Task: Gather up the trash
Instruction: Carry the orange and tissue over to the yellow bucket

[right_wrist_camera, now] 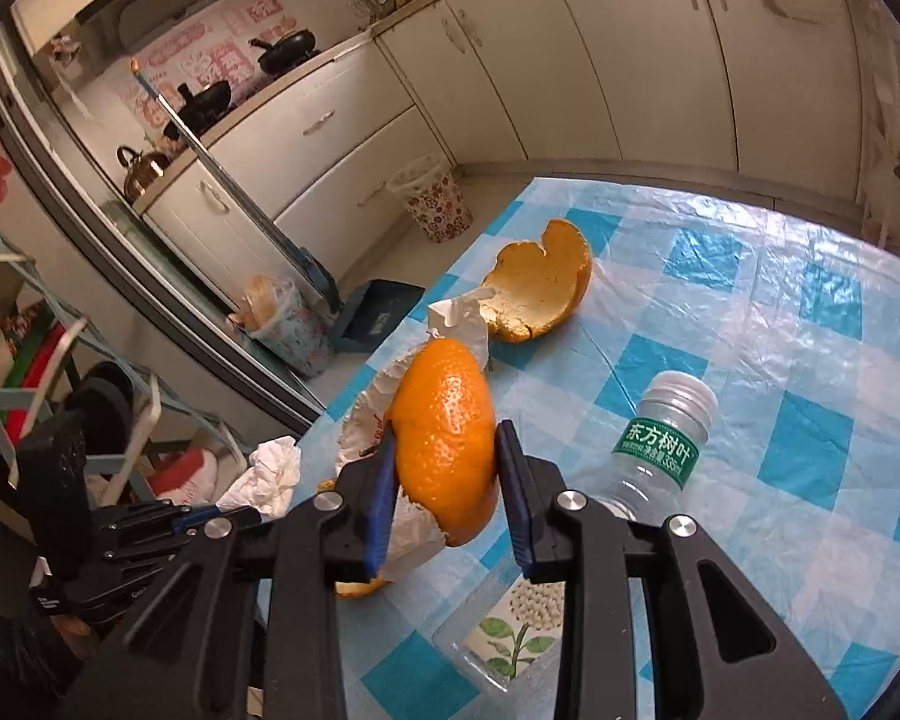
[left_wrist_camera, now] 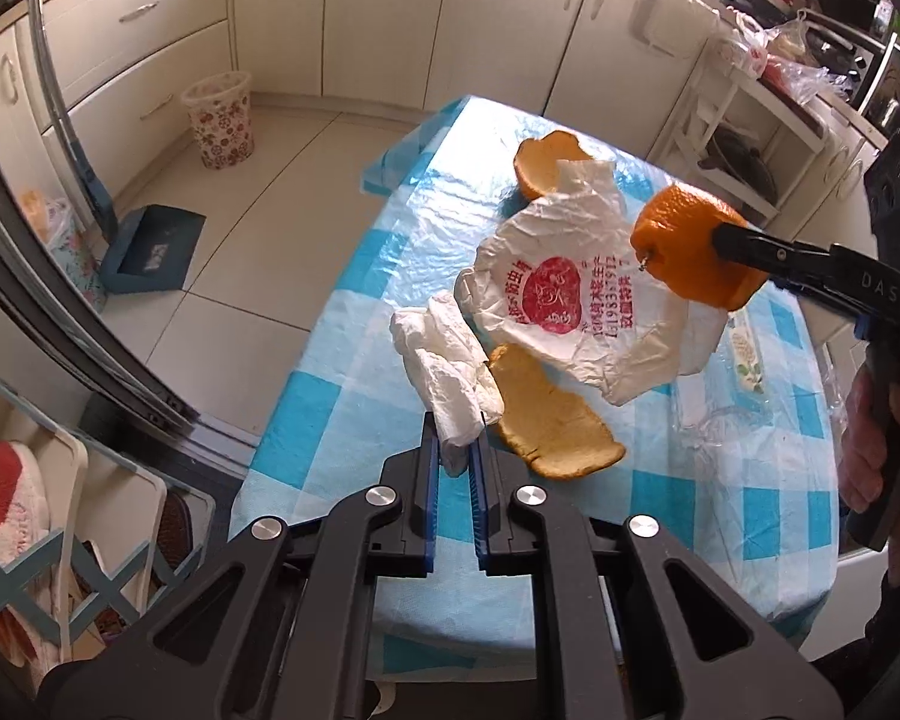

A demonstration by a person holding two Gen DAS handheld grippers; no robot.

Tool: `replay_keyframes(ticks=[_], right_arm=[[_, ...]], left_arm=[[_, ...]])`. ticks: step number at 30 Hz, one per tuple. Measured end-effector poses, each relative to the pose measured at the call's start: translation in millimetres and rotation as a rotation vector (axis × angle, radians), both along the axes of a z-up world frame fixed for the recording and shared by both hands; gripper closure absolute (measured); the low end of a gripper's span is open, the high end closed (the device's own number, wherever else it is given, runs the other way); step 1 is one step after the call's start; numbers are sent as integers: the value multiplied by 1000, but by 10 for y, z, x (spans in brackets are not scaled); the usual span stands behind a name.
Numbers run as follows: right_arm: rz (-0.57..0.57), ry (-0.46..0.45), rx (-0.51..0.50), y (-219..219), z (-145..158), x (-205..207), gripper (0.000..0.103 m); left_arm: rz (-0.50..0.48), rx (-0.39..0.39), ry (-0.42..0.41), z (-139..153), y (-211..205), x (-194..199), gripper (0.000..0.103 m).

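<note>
My left gripper [left_wrist_camera: 455, 450] is shut on a crumpled white tissue [left_wrist_camera: 444, 360] at the near left of the blue-checked table [left_wrist_camera: 342, 420]. My right gripper [right_wrist_camera: 447, 468] is shut on a piece of orange peel [right_wrist_camera: 447, 438] and holds it above the table; it shows in the left wrist view too [left_wrist_camera: 690, 246]. A white plastic bag with red print [left_wrist_camera: 570, 300] lies in the middle. A flat peel [left_wrist_camera: 546, 420] lies by the tissue. A curled peel [right_wrist_camera: 540, 288] lies at the far side. An empty clear bottle [right_wrist_camera: 660, 450] lies to the right.
A floral waste bin [left_wrist_camera: 222, 120] stands on the floor by the cabinets. A second bin with a bag [right_wrist_camera: 288, 324] and a blue dustpan [left_wrist_camera: 150, 249] sit on the floor left of the table. A flowered pack [right_wrist_camera: 510, 630] lies near the bottle.
</note>
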State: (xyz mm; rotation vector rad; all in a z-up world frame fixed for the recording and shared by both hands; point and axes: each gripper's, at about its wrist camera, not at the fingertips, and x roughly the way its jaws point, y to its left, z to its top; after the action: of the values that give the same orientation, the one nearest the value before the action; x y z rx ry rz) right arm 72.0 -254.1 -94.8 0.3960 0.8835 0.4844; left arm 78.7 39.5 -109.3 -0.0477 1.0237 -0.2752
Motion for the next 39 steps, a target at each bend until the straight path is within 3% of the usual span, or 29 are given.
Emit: replay_keyframes(ticks=[7, 10, 15, 22, 25, 27, 34, 39], right_arm=[[-71, 54, 263, -350, -109, -163, 71], [-73, 71, 215, -354, -91, -256, 70], [-31, 94, 286, -293, -178, -431, 70], [-92, 92, 406, -513, -286, -752, 69], [-145, 77, 455, -727, -279, -903, 69], [-180, 64, 461, -867, -255, -1000, 69], [-247, 32, 399, -1138, -114, -1312, 69], [-289, 6, 361, -1288, -26, -1562, 69]], left_arm=[[-40, -92, -74, 183, -30, -108, 94], [-68, -160, -76, 241, -77, -114, 94], [-140, -188, -18, 106, -447, -81, 94], [-204, -2, 92, -288, -965, -64, 94], [-210, 36, 109, -372, -1008, -61, 94], [-207, 39, 103, -365, -1003, -61, 94], [-247, -76, -60, 80, -905, -280, 95], [-308, -155, -105, 260, -960, -445, 95]])
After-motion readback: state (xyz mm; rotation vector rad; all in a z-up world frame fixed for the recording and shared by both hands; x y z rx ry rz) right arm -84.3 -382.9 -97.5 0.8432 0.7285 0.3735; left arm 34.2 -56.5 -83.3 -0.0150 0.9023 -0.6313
